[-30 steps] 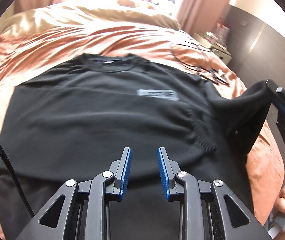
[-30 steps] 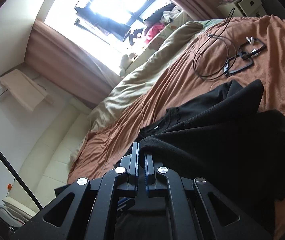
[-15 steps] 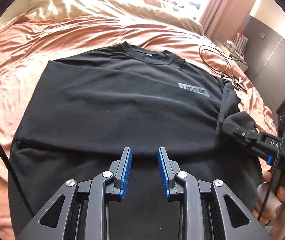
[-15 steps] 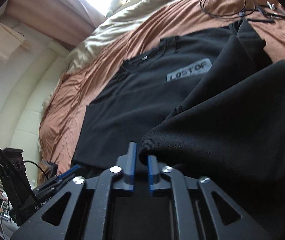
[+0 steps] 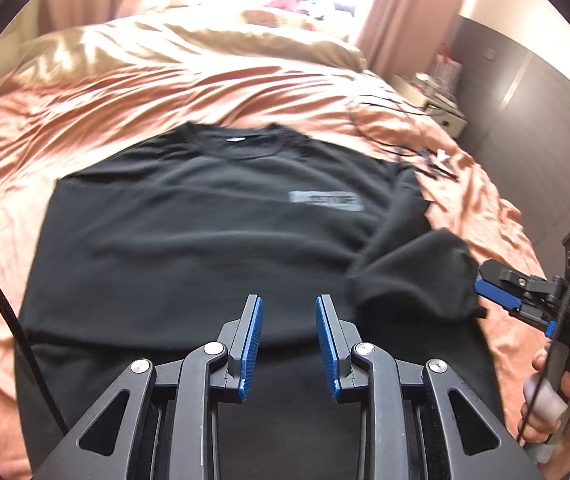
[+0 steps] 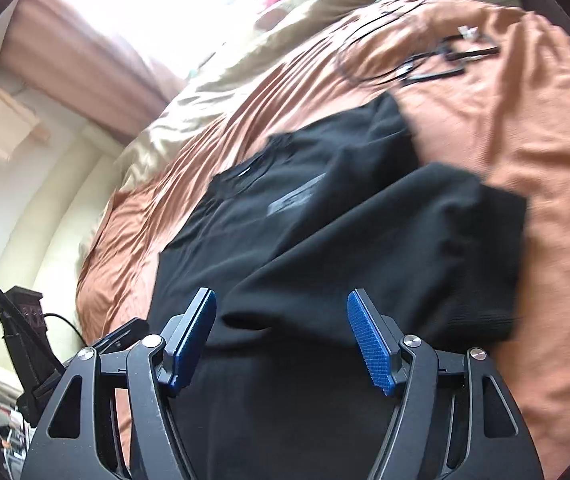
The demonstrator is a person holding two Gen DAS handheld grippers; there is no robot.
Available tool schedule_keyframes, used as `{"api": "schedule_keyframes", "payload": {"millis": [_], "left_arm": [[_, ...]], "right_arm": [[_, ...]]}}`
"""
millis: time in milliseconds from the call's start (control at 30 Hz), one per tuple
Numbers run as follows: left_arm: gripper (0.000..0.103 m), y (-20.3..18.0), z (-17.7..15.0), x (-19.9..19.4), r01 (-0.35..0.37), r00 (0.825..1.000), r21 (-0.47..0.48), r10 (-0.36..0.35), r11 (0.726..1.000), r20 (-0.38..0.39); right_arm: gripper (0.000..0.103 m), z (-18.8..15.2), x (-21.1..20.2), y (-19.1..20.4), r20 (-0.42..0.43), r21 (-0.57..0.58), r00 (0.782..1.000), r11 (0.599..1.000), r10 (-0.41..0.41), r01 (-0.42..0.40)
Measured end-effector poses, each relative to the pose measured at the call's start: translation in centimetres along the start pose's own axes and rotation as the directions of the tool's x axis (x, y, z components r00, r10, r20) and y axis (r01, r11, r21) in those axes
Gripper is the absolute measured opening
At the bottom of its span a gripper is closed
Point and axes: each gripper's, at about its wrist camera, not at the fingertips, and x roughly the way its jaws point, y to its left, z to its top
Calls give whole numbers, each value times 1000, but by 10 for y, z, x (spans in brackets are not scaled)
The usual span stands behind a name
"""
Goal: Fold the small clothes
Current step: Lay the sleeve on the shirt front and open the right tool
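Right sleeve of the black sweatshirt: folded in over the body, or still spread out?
Folded in. The sleeve lies doubled across the black sweatshirt, its cuff near the opening right tool, which no longer grips it.

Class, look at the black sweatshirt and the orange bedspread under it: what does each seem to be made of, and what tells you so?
Black sweatshirt: likely a thick matte cotton-type knit; it reflects no light, folds softly, and has a ribbed collar. Orange bedspread: probably a thin, smooth, satin-like weave, given its bright sheen and many fine creases; the exact fibre cannot be told.
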Motion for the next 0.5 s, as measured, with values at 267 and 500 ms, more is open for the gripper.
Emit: {"api": "schedule_keyframes", "payload": {"millis": [267, 500], "left_arm": [[30, -74, 16, 28, 65, 998, 97, -63, 993, -30], [30, -139, 19, 58, 115, 992, 190, -103, 975, -72]], "right_arm": [[67, 31, -55, -63, 66, 111, 997, 993, -38, 30], [67, 20, -92, -92, 89, 189, 995, 981, -49, 31]]}}
